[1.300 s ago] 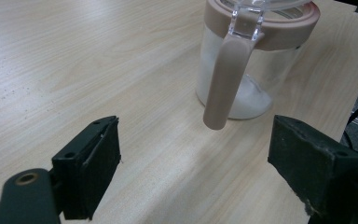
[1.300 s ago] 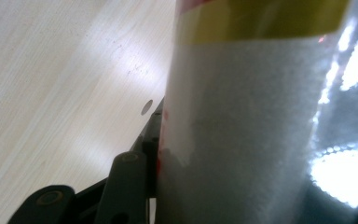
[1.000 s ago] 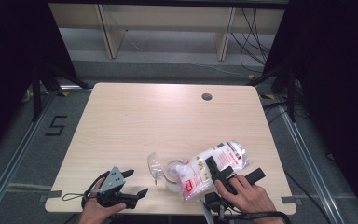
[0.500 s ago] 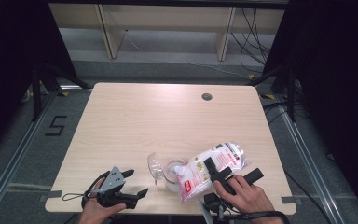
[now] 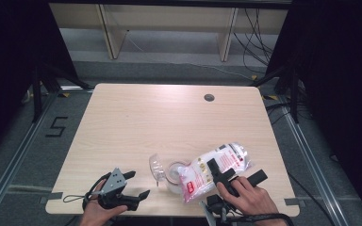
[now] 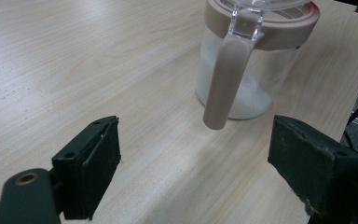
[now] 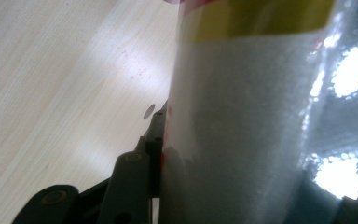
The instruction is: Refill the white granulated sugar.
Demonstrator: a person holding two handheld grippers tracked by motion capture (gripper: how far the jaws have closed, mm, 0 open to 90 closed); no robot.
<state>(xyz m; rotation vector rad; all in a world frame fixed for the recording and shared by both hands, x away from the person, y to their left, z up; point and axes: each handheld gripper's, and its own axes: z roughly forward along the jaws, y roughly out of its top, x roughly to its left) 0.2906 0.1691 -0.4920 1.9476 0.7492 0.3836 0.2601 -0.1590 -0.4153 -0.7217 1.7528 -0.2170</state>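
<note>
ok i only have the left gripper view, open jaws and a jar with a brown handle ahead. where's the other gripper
Observer: The right gripper is at the table's near right edge in the high view, clamped on a bag of white grains.
Operator: is the bag near my jar
Observer: Yes. The bag lies tilted with its lower end against the jar, on the jar's right.
Operator: jar lid shut?
Observer: No. From above, the clear lid is flipped up on the jar's left side, so the mouth is open.
</note>
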